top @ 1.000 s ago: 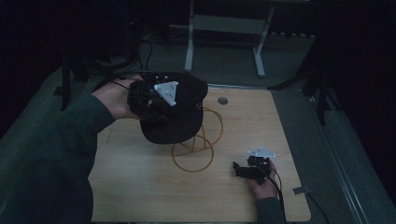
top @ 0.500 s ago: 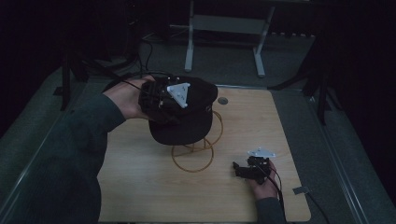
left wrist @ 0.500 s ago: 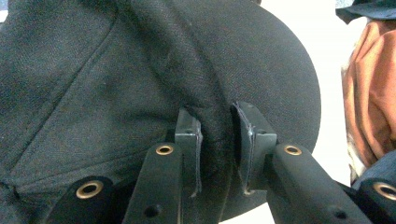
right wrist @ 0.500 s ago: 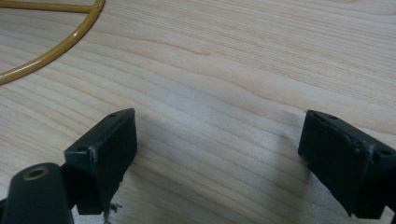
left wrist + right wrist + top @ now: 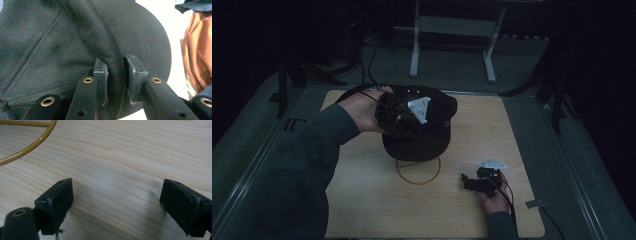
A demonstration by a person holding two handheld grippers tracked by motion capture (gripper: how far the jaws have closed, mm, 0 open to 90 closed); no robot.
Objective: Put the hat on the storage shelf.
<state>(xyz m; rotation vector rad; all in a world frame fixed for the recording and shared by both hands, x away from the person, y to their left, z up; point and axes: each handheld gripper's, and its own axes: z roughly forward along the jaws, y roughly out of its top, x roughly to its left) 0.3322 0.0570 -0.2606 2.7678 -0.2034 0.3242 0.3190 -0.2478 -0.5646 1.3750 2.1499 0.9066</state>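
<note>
Over the wooden table point(image 5: 362, 210), the left gripper point(image 5: 115, 75), jaws pinching a fold of the black cap point(image 5: 422, 135), holds it directly above the yellow wire stand point(image 5: 418, 170), while the right gripper point(image 5: 117, 202) rests wide open, well apart.

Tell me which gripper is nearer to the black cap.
Left. The left gripper has its fingers pinching a fold of the black cap. The right gripper rests open on the table, apart from it.
</note>
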